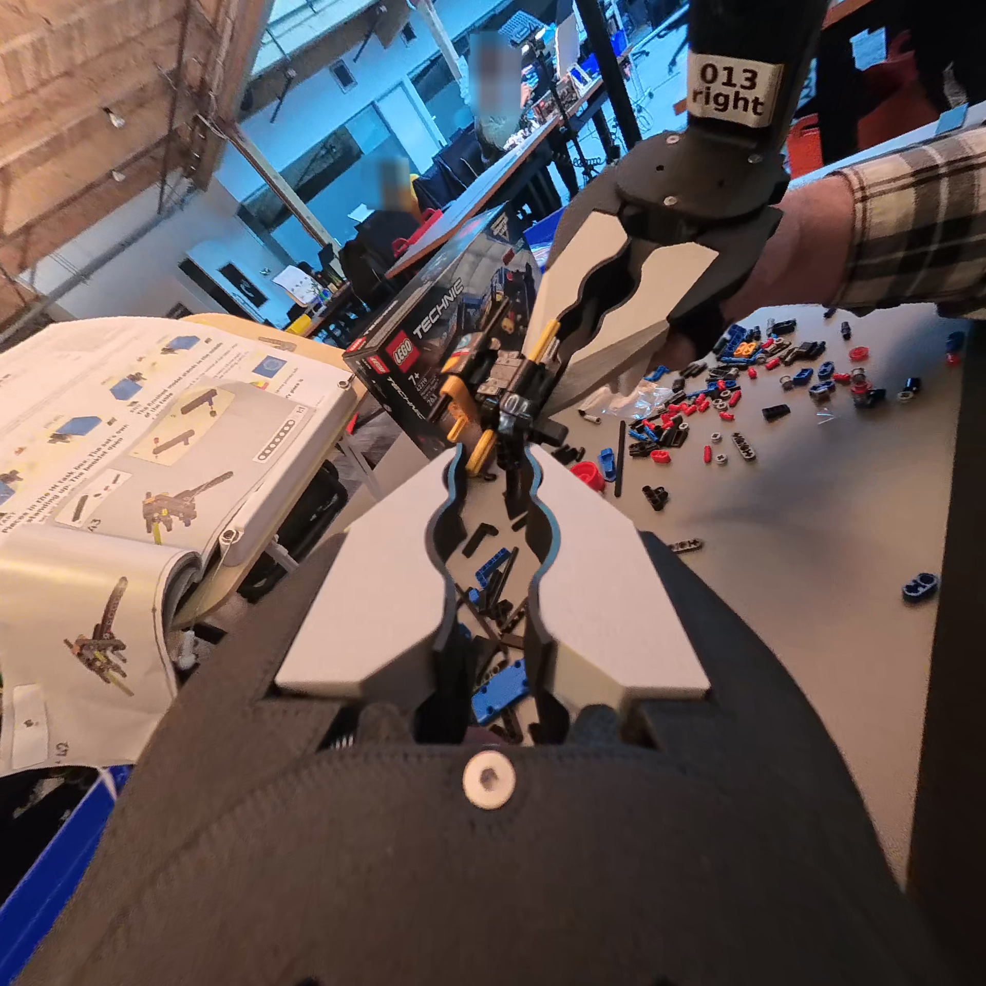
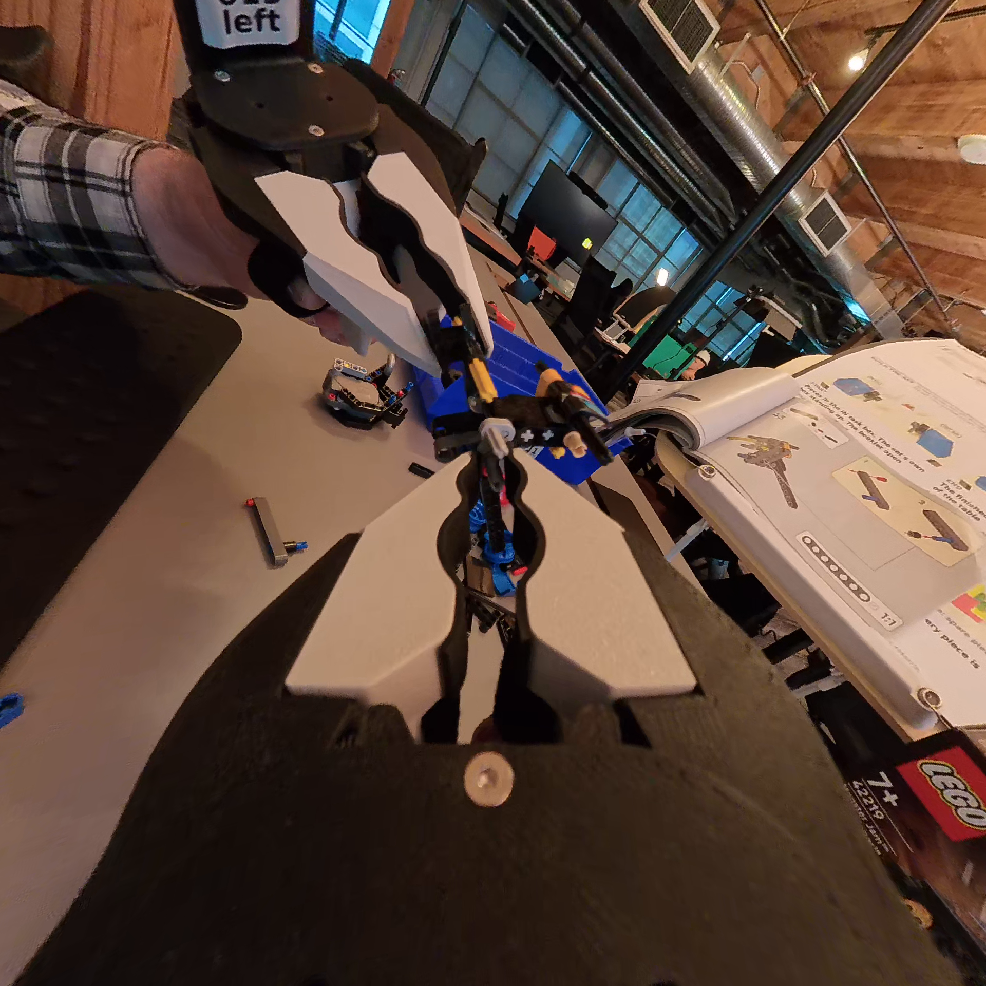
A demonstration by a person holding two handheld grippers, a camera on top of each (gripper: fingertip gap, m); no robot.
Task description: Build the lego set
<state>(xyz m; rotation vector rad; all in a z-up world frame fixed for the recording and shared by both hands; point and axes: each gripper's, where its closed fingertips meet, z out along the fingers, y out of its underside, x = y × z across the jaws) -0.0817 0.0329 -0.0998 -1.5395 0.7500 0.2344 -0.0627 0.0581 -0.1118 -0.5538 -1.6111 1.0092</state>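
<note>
A small black, yellow and grey lego assembly (image 1: pixel 504 392) hangs in the air between both grippers, above the grey table (image 1: pixel 800 507). My left gripper (image 1: pixel 493 453) is shut on its lower black part. The right gripper (image 1: pixel 555 333) comes in from the upper right and is shut on the end with the yellow axle. In the right wrist view the right gripper (image 2: pixel 491 461) pinches a black stem of the assembly (image 2: pixel 525 421), and the left gripper (image 2: pixel 461 347) grips its yellow-and-black end from the upper left.
An open instruction booklet (image 1: pixel 160 427) lies on a stand at the left, with the lego box (image 1: pixel 427 341) beside it. Loose red, blue and black pieces (image 1: pixel 720 384) are scattered on the table. A blue bin (image 2: pixel 512 384), a black sub-assembly (image 2: pixel 363 395), a grey beam (image 2: pixel 269 528) and a black mat (image 2: pixel 80 427) lie beyond. One gripper's finger ends stand about 4 centimetres off the other's.
</note>
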